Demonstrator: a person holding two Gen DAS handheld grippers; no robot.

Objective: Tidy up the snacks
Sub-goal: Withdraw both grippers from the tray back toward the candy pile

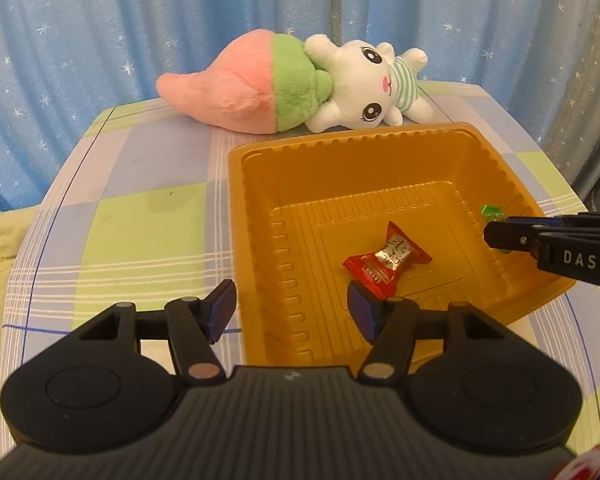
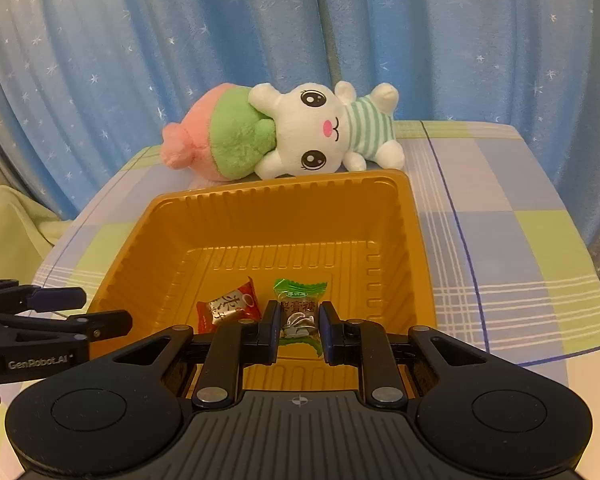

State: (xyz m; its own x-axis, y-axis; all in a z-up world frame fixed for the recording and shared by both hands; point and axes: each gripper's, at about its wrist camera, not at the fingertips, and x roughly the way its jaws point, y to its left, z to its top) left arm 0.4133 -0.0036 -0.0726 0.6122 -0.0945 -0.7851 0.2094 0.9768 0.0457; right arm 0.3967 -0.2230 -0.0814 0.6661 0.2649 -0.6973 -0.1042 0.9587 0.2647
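The green candy is clamped between the right tongs, held low inside the gold tray near its right wall. Just beside it, the red candy lies loose on the tray floor.

The left tongs stand apart with nothing between them, one finger over the checked surface outside the tray's rim and the other over the tray floor, its pad close to the red candy.

Judging by this, the step in hand is dropping the green candy into the tray, the red one being already delivered. The next move calls for the right tongs to part so the candy falls to the floor of the tray, then to lift clear without dragging the wrapper out. The left tongs appear free to go for another snack, though none shows on the cloth in either view.

The right wrist view shows the grip itself: pads pressed on the wrapper's middle, printed label readable above. The left wrist view shows only a sliver of green behind the right tongs' tips, but gives the red candy whole. A plush rabbit lies behind the tray, before a blue starred curtain.
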